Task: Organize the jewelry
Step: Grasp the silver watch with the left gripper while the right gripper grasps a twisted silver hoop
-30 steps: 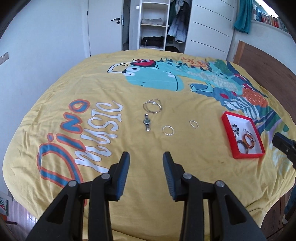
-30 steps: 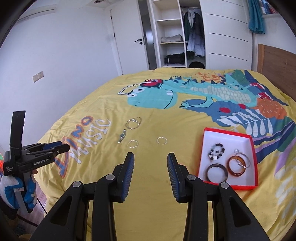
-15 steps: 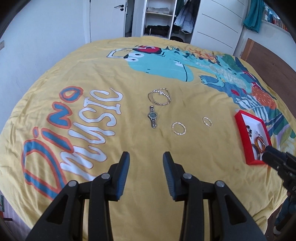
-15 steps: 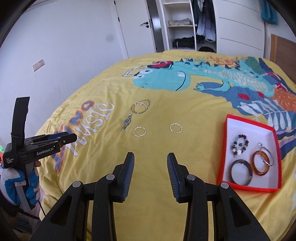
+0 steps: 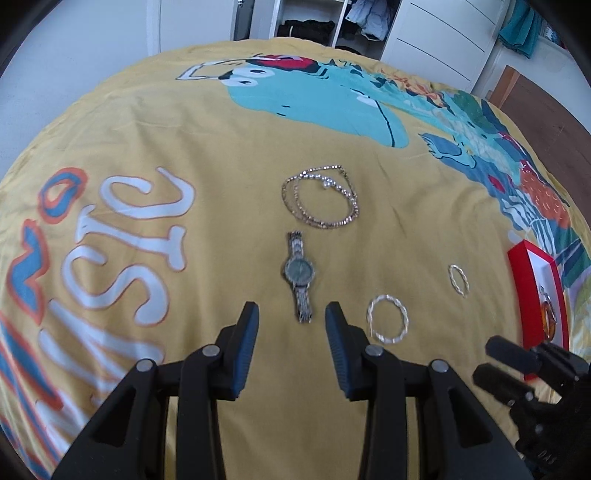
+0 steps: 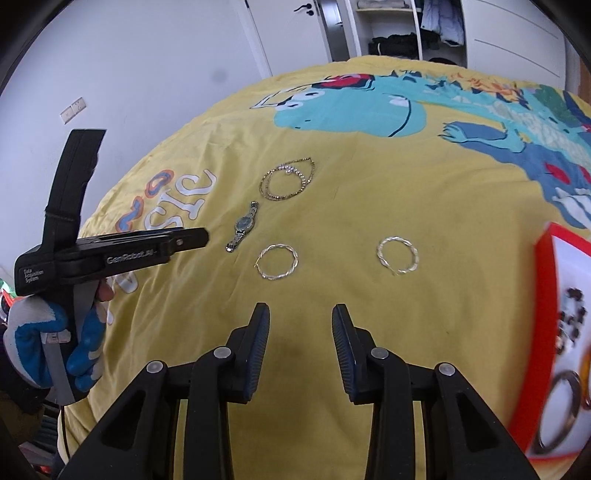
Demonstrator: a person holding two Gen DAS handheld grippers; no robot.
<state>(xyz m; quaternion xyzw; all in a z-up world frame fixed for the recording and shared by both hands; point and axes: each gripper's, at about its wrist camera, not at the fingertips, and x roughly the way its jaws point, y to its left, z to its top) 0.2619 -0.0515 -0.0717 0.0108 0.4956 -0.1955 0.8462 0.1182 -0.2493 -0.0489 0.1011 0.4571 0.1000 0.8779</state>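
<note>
A silver wristwatch (image 5: 299, 275) lies on the yellow bedspread, just ahead of my open, empty left gripper (image 5: 291, 314). Beyond it lies a coiled chain necklace (image 5: 319, 201). Two twisted silver hoops (image 5: 388, 319) (image 5: 458, 279) lie to the right. A red tray (image 5: 535, 295) holding bracelets is at the right edge. In the right wrist view my open, empty right gripper (image 6: 300, 314) hovers short of the hoops (image 6: 277, 261) (image 6: 398, 255); the watch (image 6: 243, 225), necklace (image 6: 287, 179) and tray (image 6: 546, 295) show too.
The bed is covered by a yellow dinosaur-print spread (image 5: 184, 129). A white wall, door and open wardrobe (image 6: 399, 26) stand beyond the bed. A wooden headboard (image 5: 546, 99) is at the right. The gloved hand (image 6: 51, 343) holding the left gripper is at the bed's left edge.
Both grippers have moved forward and down toward the jewelry. The watch now sits just ahead of the left fingers, and the hoops are nearer the right fingers. Both stay open.
</note>
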